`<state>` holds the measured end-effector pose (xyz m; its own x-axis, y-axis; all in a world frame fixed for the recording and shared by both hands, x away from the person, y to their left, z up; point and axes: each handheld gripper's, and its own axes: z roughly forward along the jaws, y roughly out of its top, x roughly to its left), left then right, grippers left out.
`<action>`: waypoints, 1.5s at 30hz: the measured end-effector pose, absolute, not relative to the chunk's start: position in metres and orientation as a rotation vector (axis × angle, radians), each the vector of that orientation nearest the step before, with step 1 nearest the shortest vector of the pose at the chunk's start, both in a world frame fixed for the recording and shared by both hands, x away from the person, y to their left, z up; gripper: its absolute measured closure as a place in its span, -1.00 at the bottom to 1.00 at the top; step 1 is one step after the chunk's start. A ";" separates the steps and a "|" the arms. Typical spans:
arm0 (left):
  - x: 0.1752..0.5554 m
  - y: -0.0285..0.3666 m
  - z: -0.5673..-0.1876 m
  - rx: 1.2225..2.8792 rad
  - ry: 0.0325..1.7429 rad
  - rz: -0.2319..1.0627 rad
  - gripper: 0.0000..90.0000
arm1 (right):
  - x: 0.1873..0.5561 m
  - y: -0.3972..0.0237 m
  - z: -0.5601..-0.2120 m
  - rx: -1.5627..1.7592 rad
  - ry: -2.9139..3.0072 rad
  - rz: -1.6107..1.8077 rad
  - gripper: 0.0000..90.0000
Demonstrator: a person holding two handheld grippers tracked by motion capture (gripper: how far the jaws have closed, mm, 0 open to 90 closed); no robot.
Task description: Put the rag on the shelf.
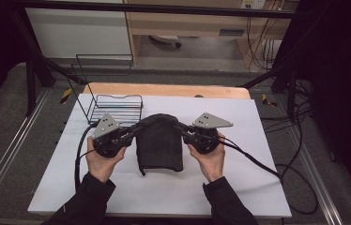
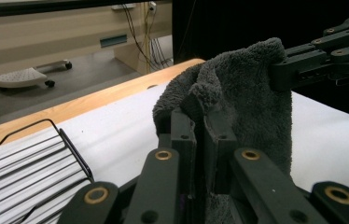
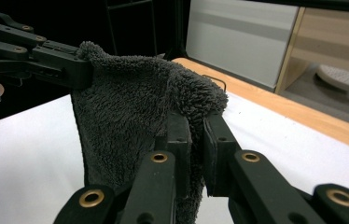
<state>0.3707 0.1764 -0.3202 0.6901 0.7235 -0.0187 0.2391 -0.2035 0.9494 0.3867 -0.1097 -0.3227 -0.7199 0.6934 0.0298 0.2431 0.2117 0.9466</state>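
towel: dark grey, hanging over the white table cover, lower edge on it | left gripper: jaws clamped on its top left corner | right gripper: jaws clamped on its top right corner | wire basket: beyond, near left gripper

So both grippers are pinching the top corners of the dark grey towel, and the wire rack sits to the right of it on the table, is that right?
Not quite. The wire rack sits to the left of the dark grey towel, as the high view shows. The rest holds: the left gripper and right gripper each pinch a top corner.
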 end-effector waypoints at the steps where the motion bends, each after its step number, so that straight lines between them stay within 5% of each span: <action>1: 0.371 0.176 -0.319 1.763 0.767 0.534 0.86 | 0.386 -0.110 -0.321 0.860 2.088 1.514 0.85; 45: 0.369 0.209 -0.261 1.565 0.730 0.695 0.86 | 0.387 -0.077 -0.248 0.685 1.916 1.572 0.87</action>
